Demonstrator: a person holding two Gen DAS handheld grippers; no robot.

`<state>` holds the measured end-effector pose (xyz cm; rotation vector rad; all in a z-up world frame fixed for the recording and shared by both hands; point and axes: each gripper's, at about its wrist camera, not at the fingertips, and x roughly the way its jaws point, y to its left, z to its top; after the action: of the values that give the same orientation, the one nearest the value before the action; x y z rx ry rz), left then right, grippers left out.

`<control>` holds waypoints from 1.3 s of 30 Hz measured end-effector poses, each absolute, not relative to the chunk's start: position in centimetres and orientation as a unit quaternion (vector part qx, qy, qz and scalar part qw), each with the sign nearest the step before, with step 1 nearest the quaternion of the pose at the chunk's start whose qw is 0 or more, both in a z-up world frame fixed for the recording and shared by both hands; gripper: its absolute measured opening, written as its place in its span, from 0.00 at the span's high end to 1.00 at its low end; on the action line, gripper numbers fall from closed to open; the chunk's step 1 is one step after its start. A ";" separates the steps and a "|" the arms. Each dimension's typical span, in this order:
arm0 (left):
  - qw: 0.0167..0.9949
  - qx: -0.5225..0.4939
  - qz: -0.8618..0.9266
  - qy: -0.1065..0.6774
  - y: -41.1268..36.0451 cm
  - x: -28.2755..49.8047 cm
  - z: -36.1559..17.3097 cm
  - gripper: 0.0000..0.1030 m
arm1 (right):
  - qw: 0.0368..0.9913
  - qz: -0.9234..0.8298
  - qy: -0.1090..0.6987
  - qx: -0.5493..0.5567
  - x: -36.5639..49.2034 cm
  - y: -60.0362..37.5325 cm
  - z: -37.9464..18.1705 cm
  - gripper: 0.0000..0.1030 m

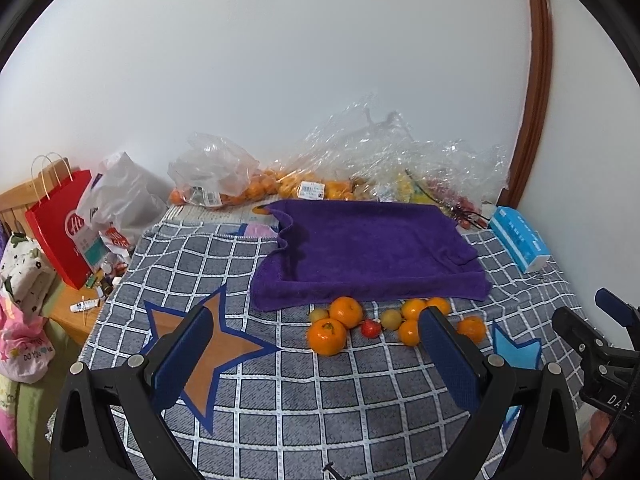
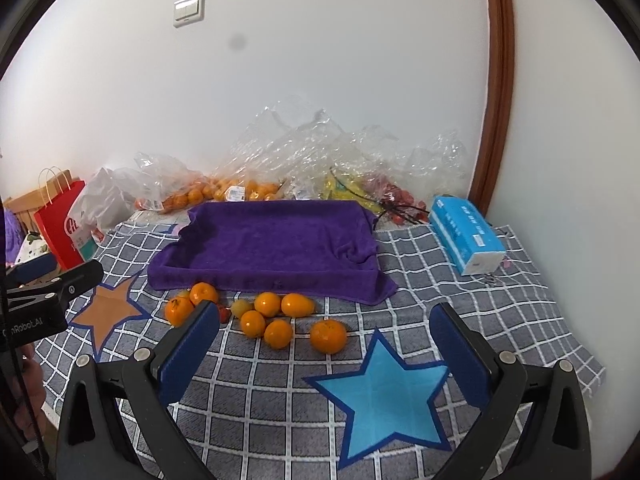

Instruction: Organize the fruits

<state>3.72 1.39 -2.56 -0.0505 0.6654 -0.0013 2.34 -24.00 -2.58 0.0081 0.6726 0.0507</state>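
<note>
Fruits lie loose on the checked cloth, touching the purple towel's front edge (one perhaps a tomato). Left gripper and right gripper gape empty; sorting looks unstarted, a first pick next.

Surface: grey checked cloth with white grid lines, spread flat under both hand-held grippers
Star patches: orange star under the left gripper's fingers; blue star between the right gripper's fingers
Ahead of the grippers: purple towel, draped over something box-shaped, its front edge lying on the cloth
Loose fruit: row of oranges with smaller yellow-green and red fruits, on the cloth just before the towel's front edge
Ahead and right: blue tissue pack on the cloth
Far edge, by the wall: clear plastic bags holding more fruit
</note>
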 end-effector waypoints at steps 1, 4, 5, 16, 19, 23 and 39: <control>0.944 -0.025 -0.001 0.328 1.4 4.0 -2.8 0.00 | 0.944 0.031 0.328 0.005 2.7 -24.1 -3.0 0.00; 0.942 -0.026 -0.003 0.335 1.6 4.8 -3.6 0.00 | 0.945 0.037 0.325 0.014 3.6 -24.2 -3.9 0.00; 0.941 -0.025 -0.007 0.336 1.7 5.1 -3.7 0.00 | 0.945 0.041 0.324 0.018 3.9 -24.3 -4.2 0.00; 0.929 -0.029 -0.007 0.368 2.1 8.8 -6.7 0.00 | 0.930 0.063 0.361 0.029 7.8 -23.9 -8.2 0.01; 0.926 -0.028 -0.007 0.377 2.2 9.8 -7.8 0.00 | 0.927 0.062 0.370 0.019 8.6 -23.4 -9.3 0.02; 0.921 -0.035 -0.002 0.388 2.4 10.8 -8.8 0.00 | 0.922 0.065 0.380 0.024 9.7 -23.2 -10.8 0.07; 0.908 -0.035 -0.003 0.417 4.6 12.8 -12.0 0.11 | 0.896 0.068 0.437 0.038 11.9 -24.6 -15.2 0.40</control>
<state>12.82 4.62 -11.97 -0.0726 0.8602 -0.0059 11.89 -24.57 -15.23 0.0786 0.9062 0.1418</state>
